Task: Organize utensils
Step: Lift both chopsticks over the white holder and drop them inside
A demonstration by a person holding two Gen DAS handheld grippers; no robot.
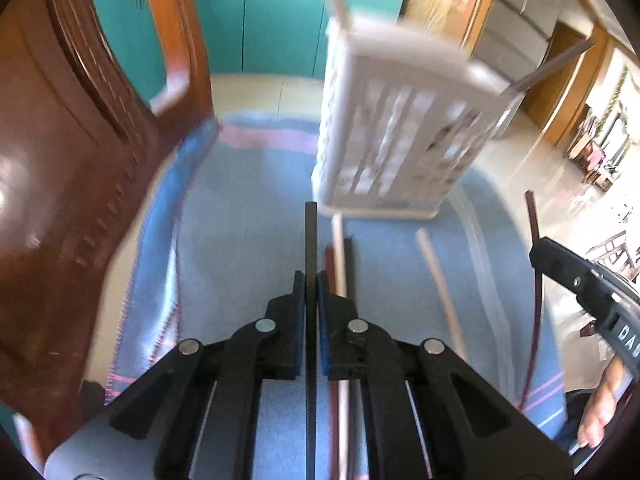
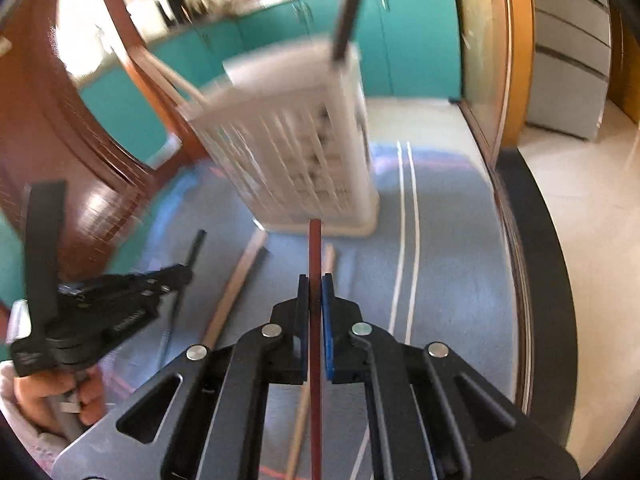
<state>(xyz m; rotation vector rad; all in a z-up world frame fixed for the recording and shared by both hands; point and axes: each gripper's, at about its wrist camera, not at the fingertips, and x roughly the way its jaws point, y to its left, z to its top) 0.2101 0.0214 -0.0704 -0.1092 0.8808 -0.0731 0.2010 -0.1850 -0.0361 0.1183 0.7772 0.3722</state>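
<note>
My left gripper (image 1: 311, 280) is shut on a black chopstick (image 1: 311, 236) that points toward a white slatted utensil basket (image 1: 396, 128) standing on the blue cloth. My right gripper (image 2: 316, 282) is shut on a reddish-brown chopstick (image 2: 315, 248), aimed at the same basket (image 2: 296, 152). A dark stick (image 2: 348, 8) and a pale one (image 2: 180, 80) stand in the basket. More chopsticks lie on the cloth: a pale one (image 1: 339, 248) and a tan one (image 1: 436, 272) in the left view, a tan one (image 2: 236, 284) in the right. The other gripper shows at each view's edge (image 1: 580, 280) (image 2: 120, 296).
A blue striped cloth (image 1: 240, 240) covers the table. A brown wooden chair (image 1: 80, 140) stands at the left, close to the basket. Teal cabinets (image 2: 400, 40) line the back. The table's dark edge (image 2: 540, 260) curves along the right, with pale floor beyond.
</note>
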